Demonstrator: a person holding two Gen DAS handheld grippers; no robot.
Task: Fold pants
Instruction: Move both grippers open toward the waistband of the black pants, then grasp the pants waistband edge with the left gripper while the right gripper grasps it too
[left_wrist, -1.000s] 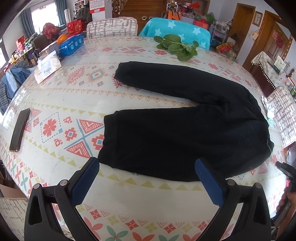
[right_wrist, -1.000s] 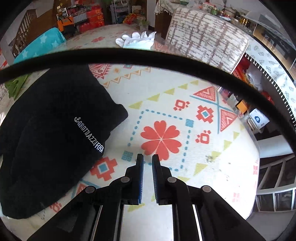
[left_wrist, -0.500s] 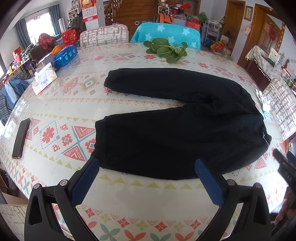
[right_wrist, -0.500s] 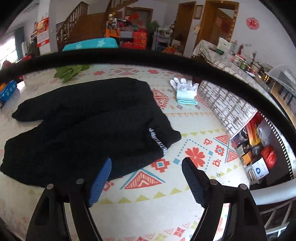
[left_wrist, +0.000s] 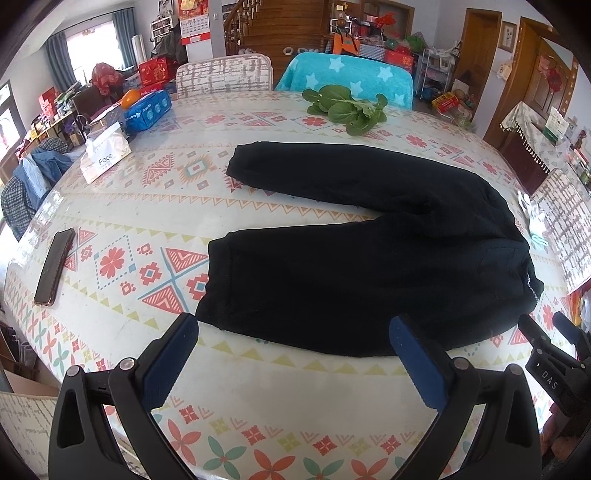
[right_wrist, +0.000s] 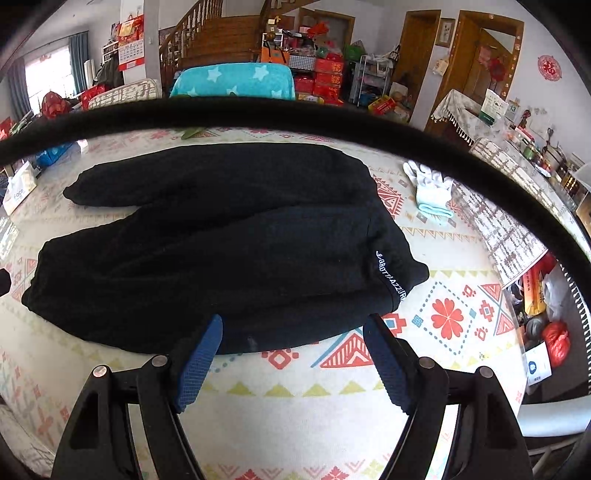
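Black pants (left_wrist: 362, 258) lie flat on the patterned tablecloth, legs spread toward the left, waistband at the right with white lettering (right_wrist: 390, 275). My left gripper (left_wrist: 293, 334) is open and empty, just in front of the near leg's lower edge. My right gripper (right_wrist: 293, 330) is open and empty, at the near edge of the pants close to the waistband (right_wrist: 384, 258). The right gripper also shows at the right edge of the left wrist view (left_wrist: 546, 332).
A phone (left_wrist: 54, 266) lies at the table's left edge. A tissue box (left_wrist: 105, 155), a blue pack (left_wrist: 147, 110) and green leaves (left_wrist: 347, 107) are at the far side. White gloves (right_wrist: 430, 192) lie beyond the waistband. Chairs stand behind the table.
The right gripper has opened from shut and swung round to face the pants from the waistband side. The left gripper has drawn back slightly and stayed open.
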